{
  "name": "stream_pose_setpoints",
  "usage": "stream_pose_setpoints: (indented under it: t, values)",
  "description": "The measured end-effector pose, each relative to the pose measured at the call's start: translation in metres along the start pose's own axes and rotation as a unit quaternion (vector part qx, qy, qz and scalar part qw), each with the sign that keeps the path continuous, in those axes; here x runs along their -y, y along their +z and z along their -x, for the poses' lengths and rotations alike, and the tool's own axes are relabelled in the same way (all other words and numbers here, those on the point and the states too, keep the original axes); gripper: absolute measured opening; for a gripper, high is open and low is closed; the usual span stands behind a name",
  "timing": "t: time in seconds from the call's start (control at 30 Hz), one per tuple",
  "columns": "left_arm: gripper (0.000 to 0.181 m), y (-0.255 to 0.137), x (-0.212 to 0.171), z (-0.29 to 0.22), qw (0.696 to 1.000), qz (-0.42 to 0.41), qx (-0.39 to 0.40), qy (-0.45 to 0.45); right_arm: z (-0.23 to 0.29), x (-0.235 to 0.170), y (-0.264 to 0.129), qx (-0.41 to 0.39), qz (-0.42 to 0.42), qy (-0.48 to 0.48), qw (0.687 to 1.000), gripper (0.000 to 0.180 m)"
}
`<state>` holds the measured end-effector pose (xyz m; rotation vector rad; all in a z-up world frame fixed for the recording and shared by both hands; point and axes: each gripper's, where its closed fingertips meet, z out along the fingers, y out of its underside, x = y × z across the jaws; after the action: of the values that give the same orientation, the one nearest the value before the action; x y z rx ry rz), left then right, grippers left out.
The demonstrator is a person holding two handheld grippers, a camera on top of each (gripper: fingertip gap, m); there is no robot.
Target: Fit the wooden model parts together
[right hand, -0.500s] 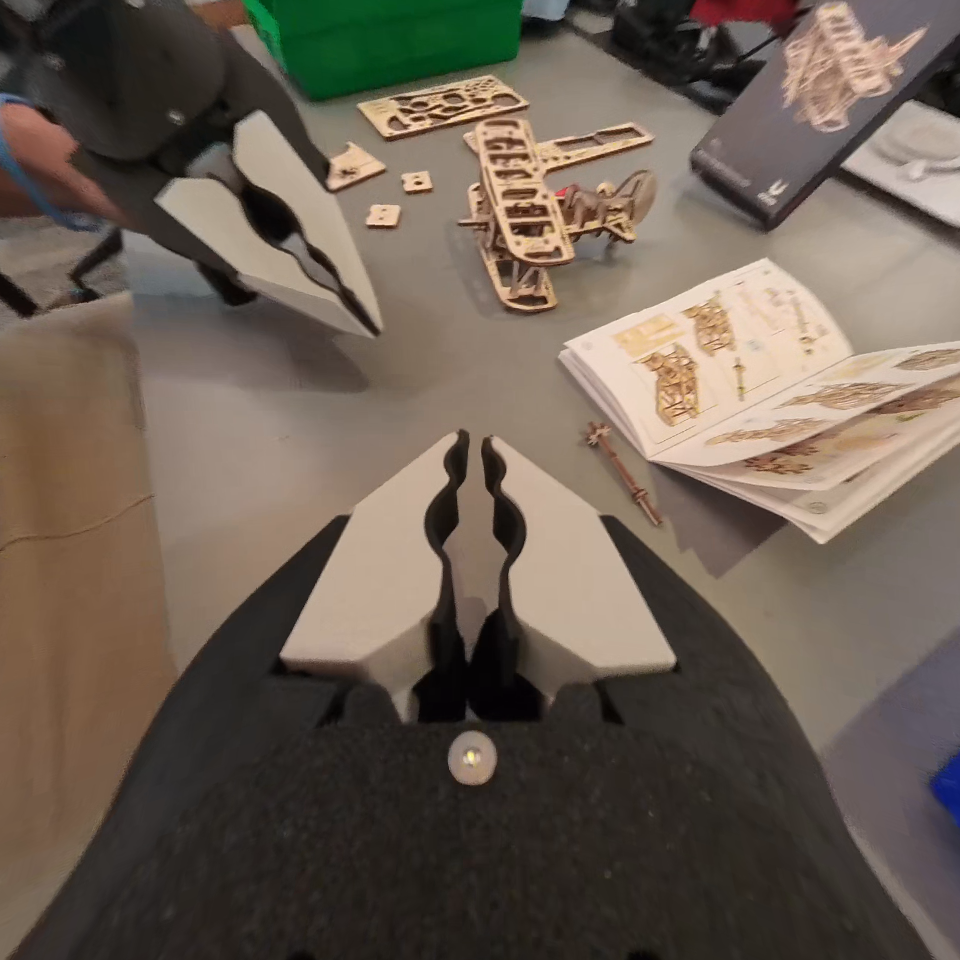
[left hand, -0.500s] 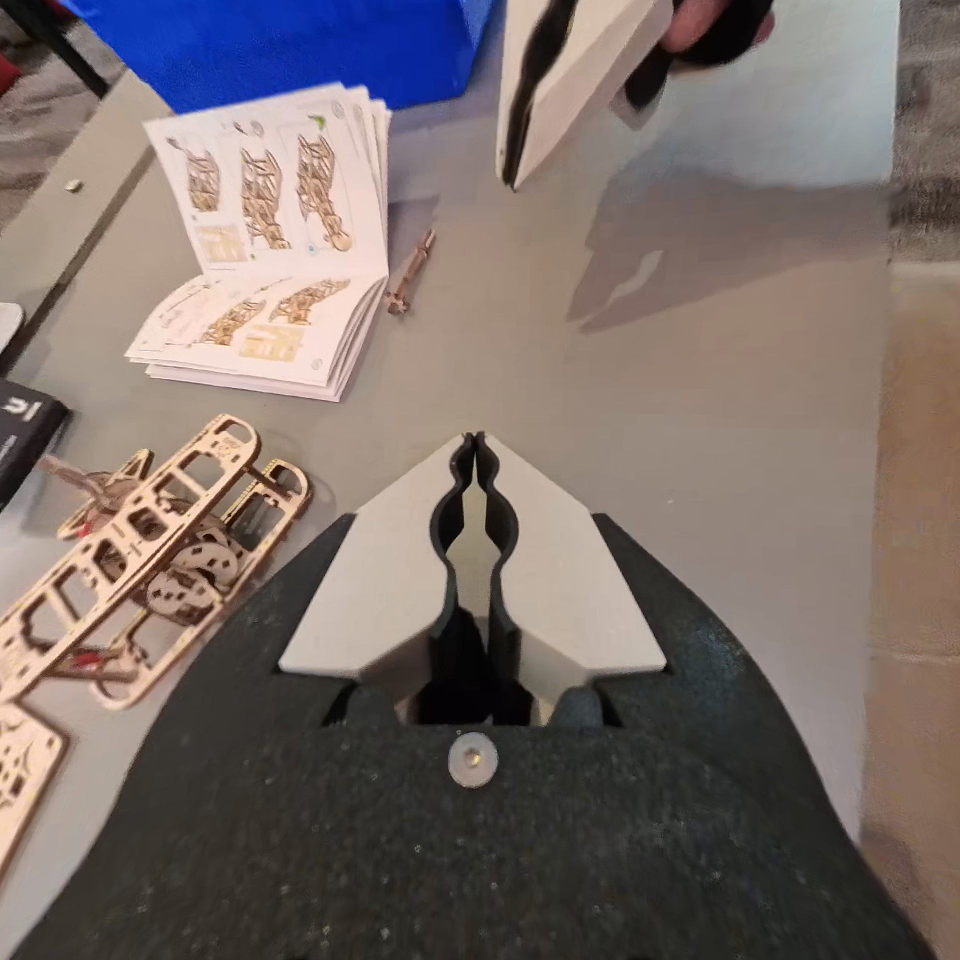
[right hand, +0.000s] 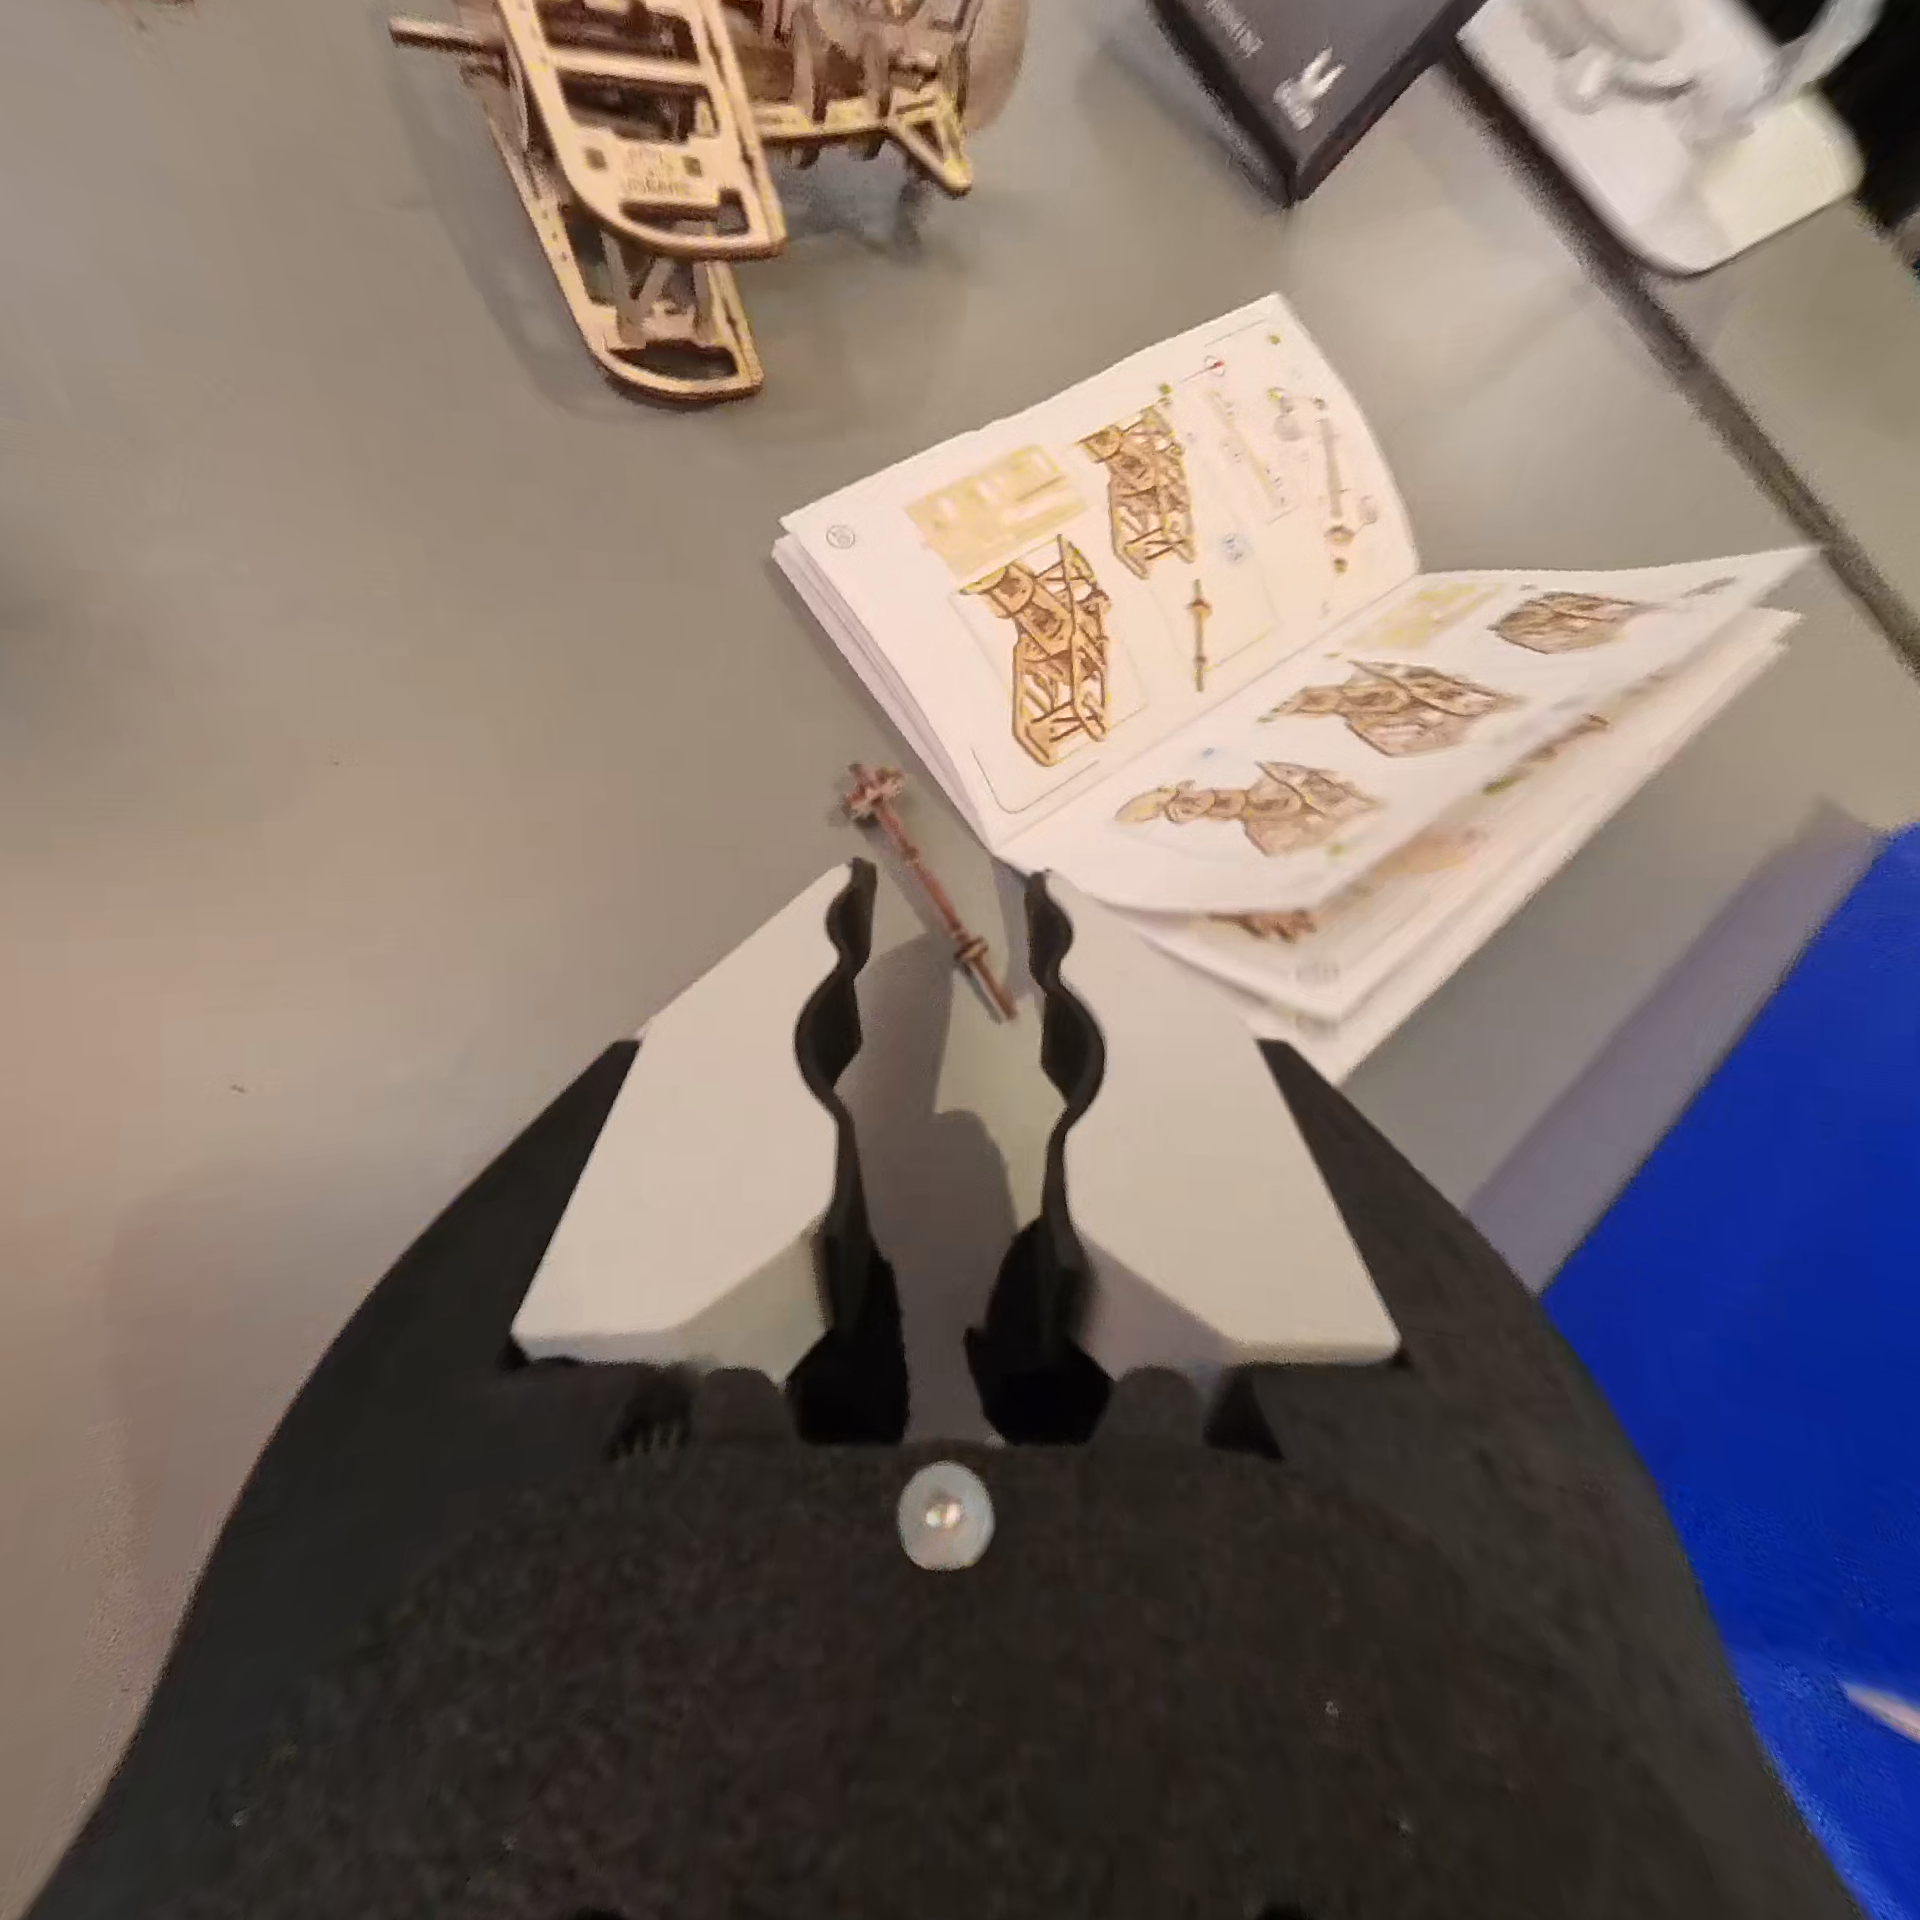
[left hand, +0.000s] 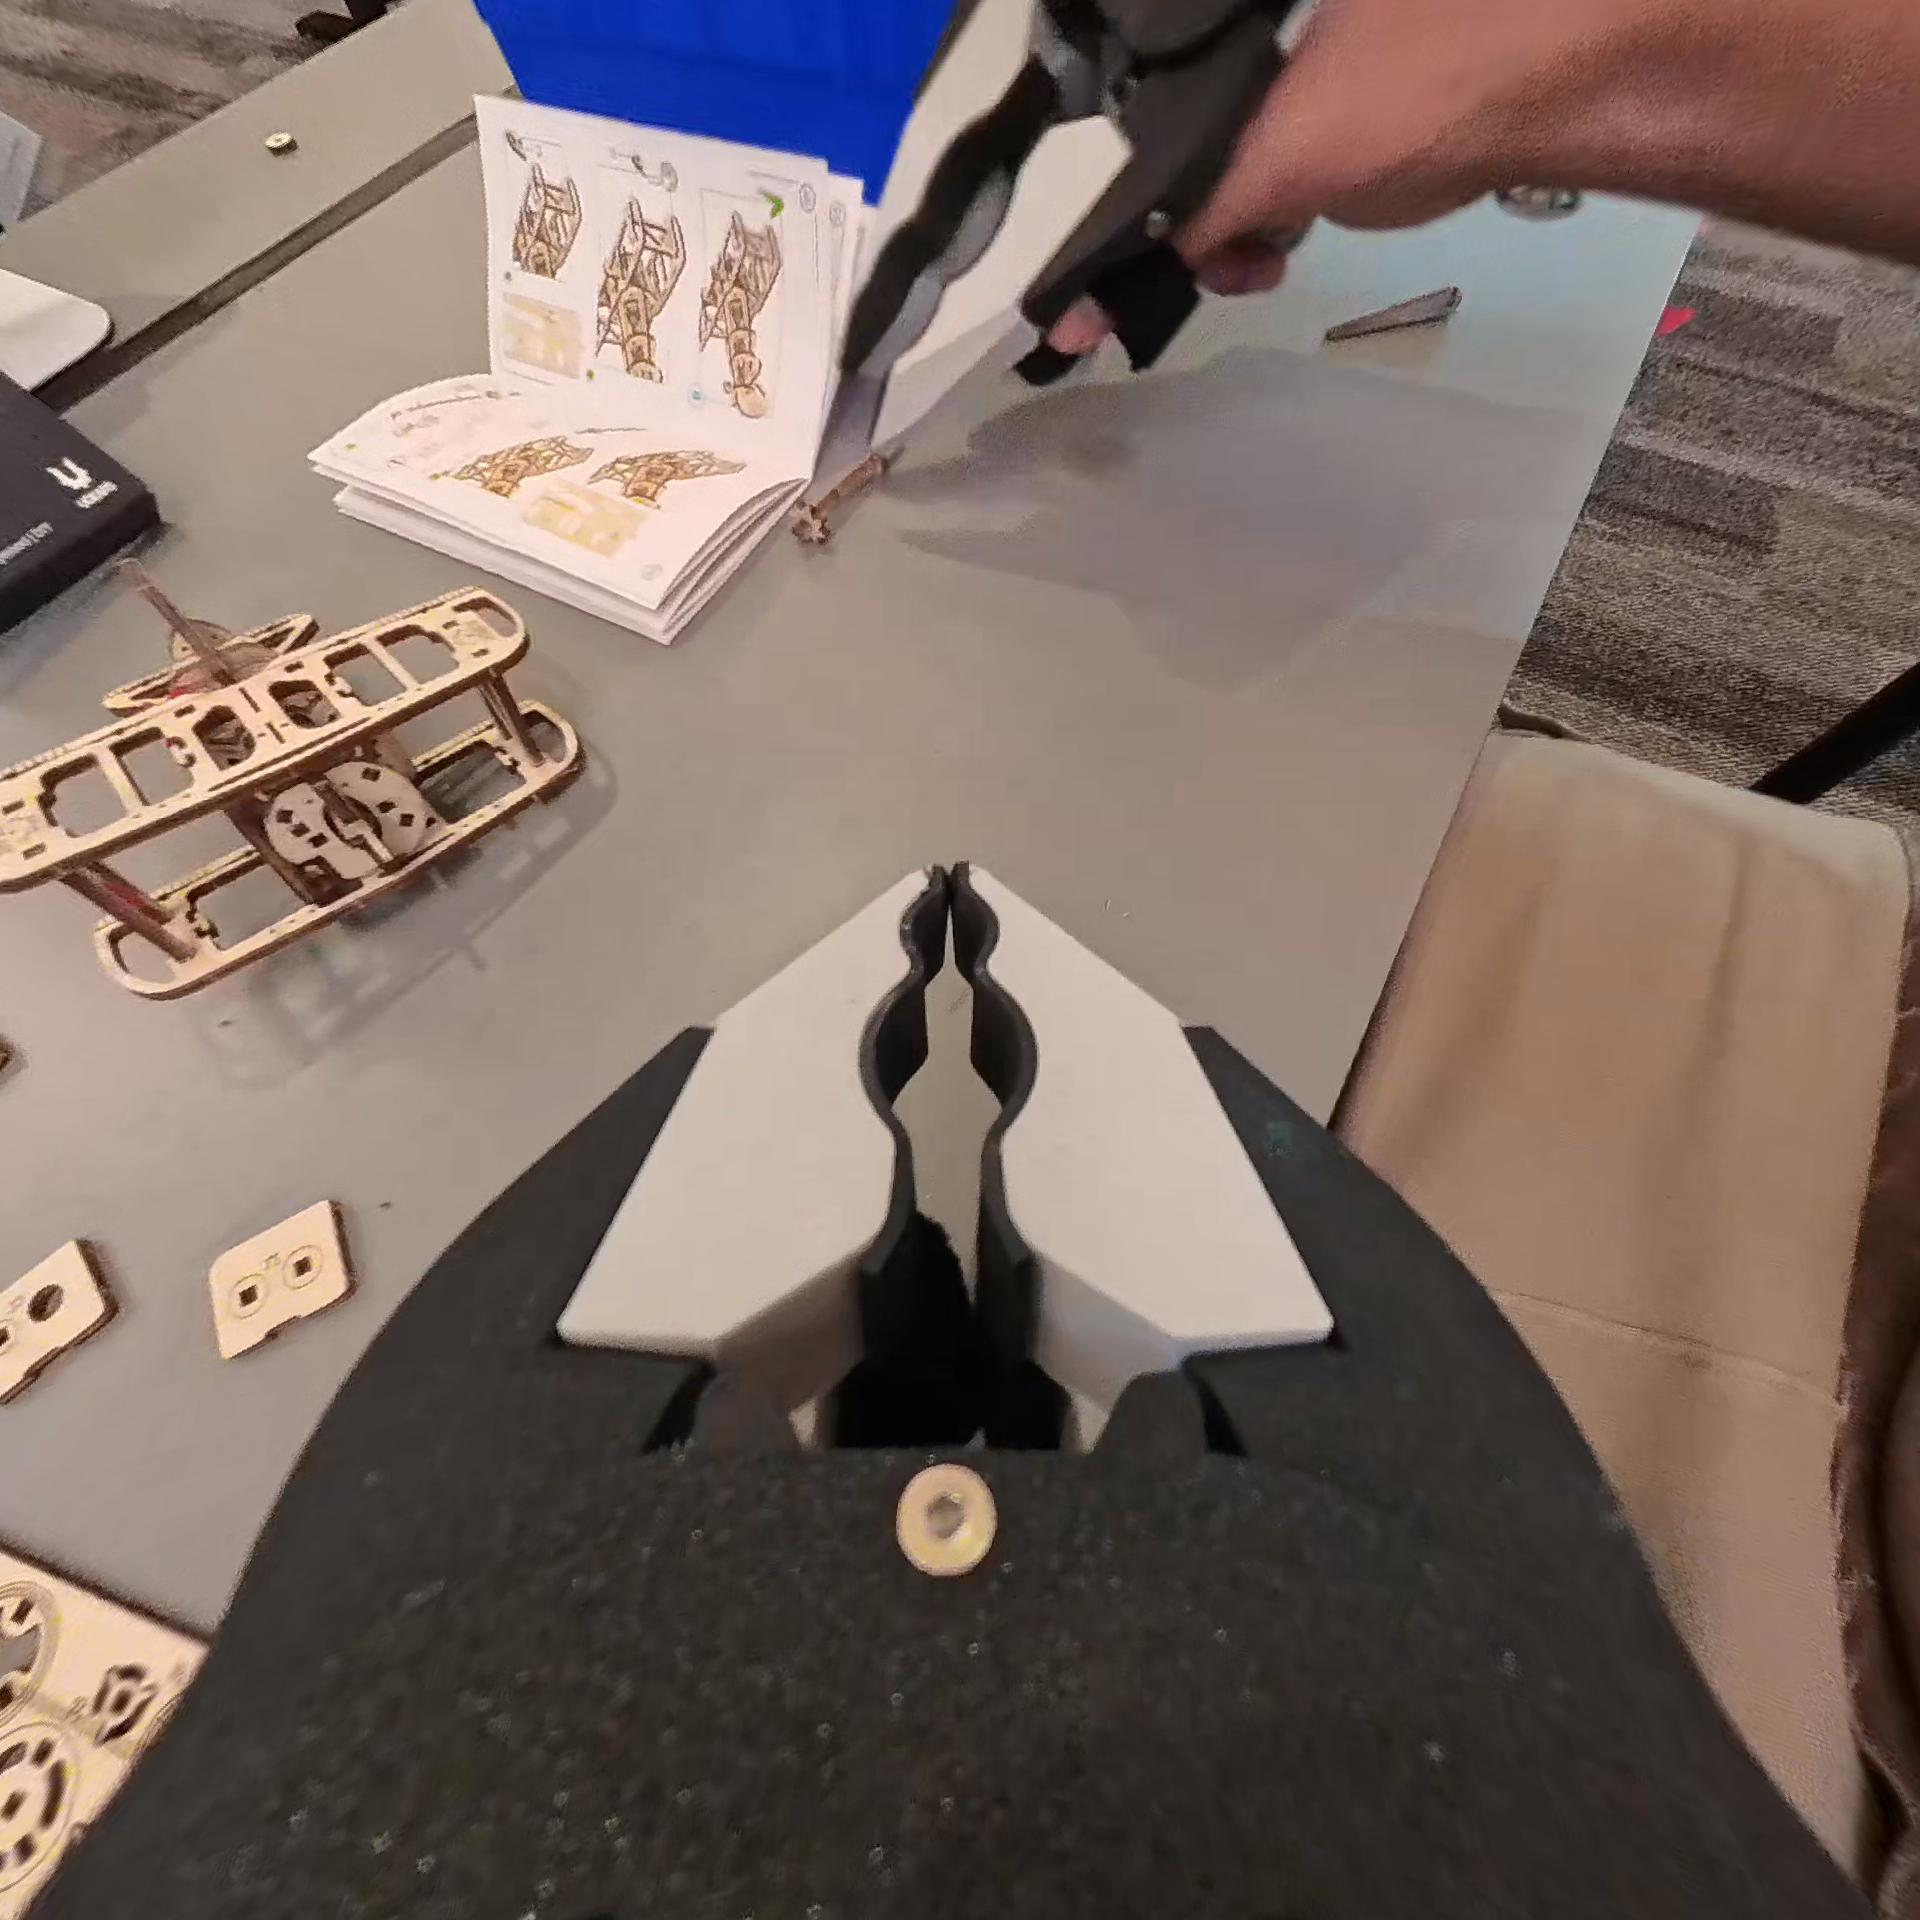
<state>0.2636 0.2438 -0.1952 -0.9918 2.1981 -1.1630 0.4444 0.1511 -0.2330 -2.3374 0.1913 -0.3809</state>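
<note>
The grey table (right hand: 312,831) carries an open instruction booklet (right hand: 1195,675) and, farther off, the half-built wooden biplane (left hand: 281,758). Just beside the booklet lies the thin wooden axle piece (right hand: 925,888), between the spread tips of the right gripper (right hand: 951,883), which grasps nothing. The left gripper (left hand: 948,883) hangs clenched and empty over bare tabletop, small wooden plates (left hand: 281,1278) nearby.

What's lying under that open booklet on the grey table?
The open booklet lies straight on the grey table. A thin wooden axle piece rests beside its near edge, not under it, framed by the open right gripper. Whatever its pages cover stays hidden.
</note>
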Motion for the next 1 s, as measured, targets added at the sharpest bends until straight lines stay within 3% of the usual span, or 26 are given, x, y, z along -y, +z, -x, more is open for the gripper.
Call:
stream_pose_setpoints:
  t: [0.13,0.23,0.3,0.4,0.53,0.6,0.67,0.8,0.87,1.0]
  values:
    - [0.0,0.003,-0.01,0.002,1.0,0.014,-0.007,0.003,0.003,-0.006,0.025,0.046,0.05,-0.041,0.997,0.027]
    - [0.0,0.001,-0.016,0.003,1.0,0.023,-0.008,0.004,0.009,-0.007,0.03,0.053,0.057,-0.063,0.995,0.003]
    - [0.0,-0.003,-0.015,0.006,1.0,0.013,-0.001,-0.001,0.018,-0.005,0.029,0.065,0.059,-0.06,0.994,0.002]
    - [0.001,-0.011,-0.006,0.014,0.999,-0.024,0.012,-0.022,0.062,0.035,0.018,0.136,-0.032,0.007,0.99,0.001]
    - [0.02,-0.029,0.015,0.027,0.991,-0.103,0.012,-0.081,0.141,0.114,-0.015,0.302,-0.194,0.115,0.926,0.0]
    - [0.03,-0.04,0.022,0.032,0.984,-0.136,0.0,-0.116,0.162,0.15,-0.026,0.364,-0.265,0.177,0.875,0.001]
    - [0.035,-0.051,0.029,0.031,0.976,-0.168,-0.028,-0.137,0.167,0.183,-0.028,0.392,-0.332,0.256,0.819,0.001]
    - [0.037,-0.07,0.029,0.046,0.97,-0.188,0.002,-0.157,0.17,0.23,-0.042,0.411,-0.45,0.34,0.716,0.0]
    - [0.034,-0.083,0.031,0.052,0.965,-0.207,0.017,-0.159,0.173,0.237,-0.046,0.4,-0.488,0.35,0.692,0.001]
    - [0.03,-0.092,0.028,0.054,0.965,-0.211,0.041,-0.15,0.178,0.227,-0.044,0.377,-0.506,0.38,0.676,0.001]
